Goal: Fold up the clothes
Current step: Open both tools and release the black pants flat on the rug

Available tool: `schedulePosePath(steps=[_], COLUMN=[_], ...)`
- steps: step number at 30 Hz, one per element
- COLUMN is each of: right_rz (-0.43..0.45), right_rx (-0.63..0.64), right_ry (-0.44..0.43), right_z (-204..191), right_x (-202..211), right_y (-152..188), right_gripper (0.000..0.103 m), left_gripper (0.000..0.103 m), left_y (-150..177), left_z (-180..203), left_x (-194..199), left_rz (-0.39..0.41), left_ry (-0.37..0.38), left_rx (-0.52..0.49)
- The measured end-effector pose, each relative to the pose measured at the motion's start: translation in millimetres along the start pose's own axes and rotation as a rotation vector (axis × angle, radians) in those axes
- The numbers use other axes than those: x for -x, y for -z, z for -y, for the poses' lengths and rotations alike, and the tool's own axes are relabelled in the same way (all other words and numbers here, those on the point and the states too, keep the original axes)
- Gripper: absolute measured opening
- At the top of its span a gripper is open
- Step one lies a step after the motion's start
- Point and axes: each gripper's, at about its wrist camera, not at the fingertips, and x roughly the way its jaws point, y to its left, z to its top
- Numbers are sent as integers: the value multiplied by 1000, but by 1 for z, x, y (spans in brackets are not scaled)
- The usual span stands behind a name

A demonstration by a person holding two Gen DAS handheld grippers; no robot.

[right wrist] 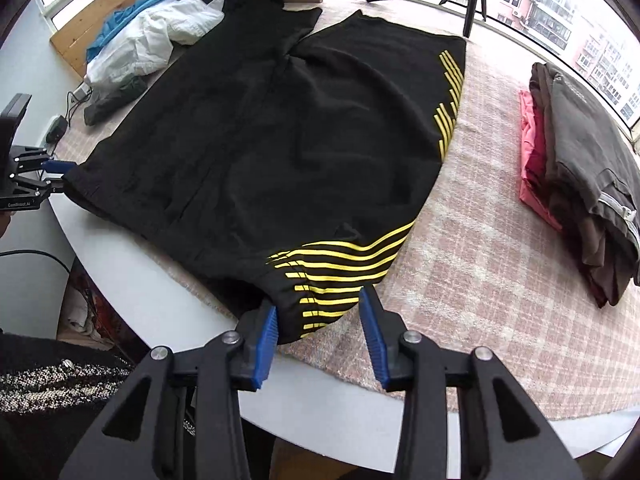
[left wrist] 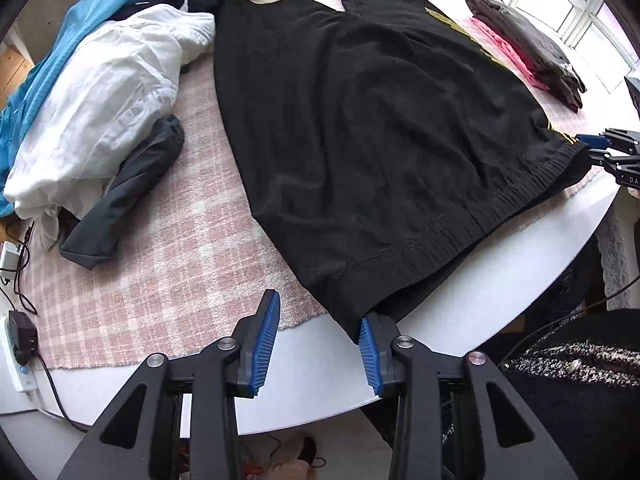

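Black shorts (left wrist: 360, 120) with yellow stripes (right wrist: 340, 256) lie flat on a pink plaid cloth (left wrist: 160, 248), waistband toward me. My left gripper (left wrist: 318, 336) is open at the waistband's left corner, which touches its right pad. My right gripper (right wrist: 318, 328) is open around the striped right corner of the waistband. Each gripper also shows in the other view: the right one (left wrist: 600, 152), the left one (right wrist: 52, 176).
A heap of white (left wrist: 100, 100), blue (left wrist: 60, 48) and dark grey (left wrist: 128, 196) clothes lies at the left. A folded stack, brown over pink (right wrist: 580, 168), lies at the right. The white round table edge (left wrist: 520, 272) runs in front. A power strip with cables (left wrist: 20, 344) sits at the far left.
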Motion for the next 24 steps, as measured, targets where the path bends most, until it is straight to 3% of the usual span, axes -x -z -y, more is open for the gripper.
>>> schedulePosePath(steps=[4, 7, 11, 14, 16, 21, 24], right_rz=[-30, 7, 114, 154, 171, 152, 146], right_rx=[108, 13, -161, -227, -259, -164, -130], right_ry=[-17, -116, -183, -155, -137, -103, -122], right_z=[-18, 7, 54, 67, 72, 37, 19], right_x=[4, 26, 56, 58, 58, 38, 21], right_y=[7, 3, -10, -23, -32, -30, -25], right_gripper=[38, 38, 44, 44, 43, 43, 43], left_gripper=[35, 35, 35, 36, 36, 39, 40], left_y=[11, 15, -8, -46, -53, -69, -69], left_z=[-5, -24, -48, -55, -43, -12, -9], left_x=[-7, 13, 36, 32, 25, 7, -10], left_rz=[-40, -3, 89, 151, 143, 113, 78], left_ry=[146, 209, 105, 16, 5, -13, -38], left_rx=[18, 94, 126, 127, 77, -59, -32])
